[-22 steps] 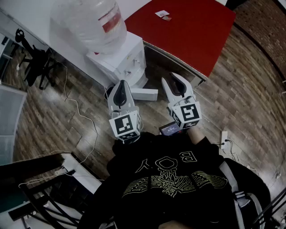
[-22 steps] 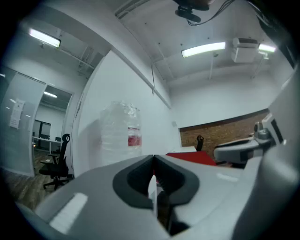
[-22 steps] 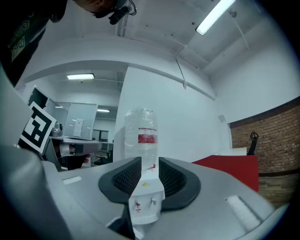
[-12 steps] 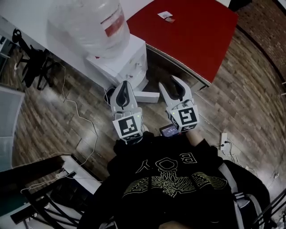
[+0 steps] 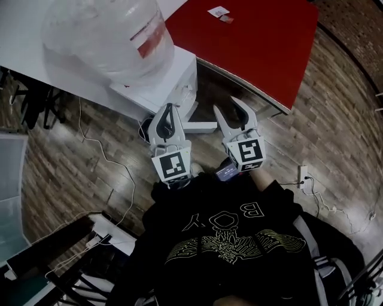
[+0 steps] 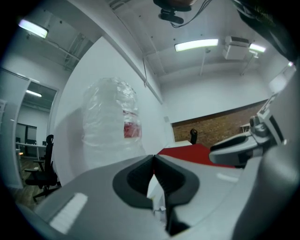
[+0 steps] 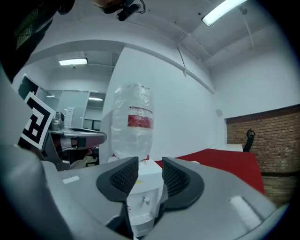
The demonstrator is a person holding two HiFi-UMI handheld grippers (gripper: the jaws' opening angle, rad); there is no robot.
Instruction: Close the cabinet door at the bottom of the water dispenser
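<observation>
The white water dispenser (image 5: pixel 170 80) carries a big clear bottle (image 5: pixel 105 36) and stands at the upper left of the head view. Its bottom cabinet door (image 5: pixel 203 126) sticks out open, as a white panel above the floor. My left gripper (image 5: pixel 168 107) is shut and empty, its tips close to the dispenser's front. To its right, my right gripper (image 5: pixel 231 107) is open and empty, near the door's outer end. In the right gripper view the dispenser (image 7: pixel 143 192) shows through the open jaws (image 7: pixel 150 171). The left gripper view shows shut tips (image 6: pixel 153 157) and the bottle (image 6: pixel 112 117).
A red table (image 5: pixel 257 42) stands right beside the dispenser, with a small card (image 5: pixel 218 12) on it. Cables (image 5: pixel 114 161) run across the wooden floor on the left, and a wall-plug strip (image 5: pixel 302 176) lies on the right. A dark frame (image 5: pixel 54 263) fills the lower left.
The view has moved closer to the dispenser, so the bottle looms larger. Both grippers have edged toward the dispenser and its open door. Their jaws stand as before.
</observation>
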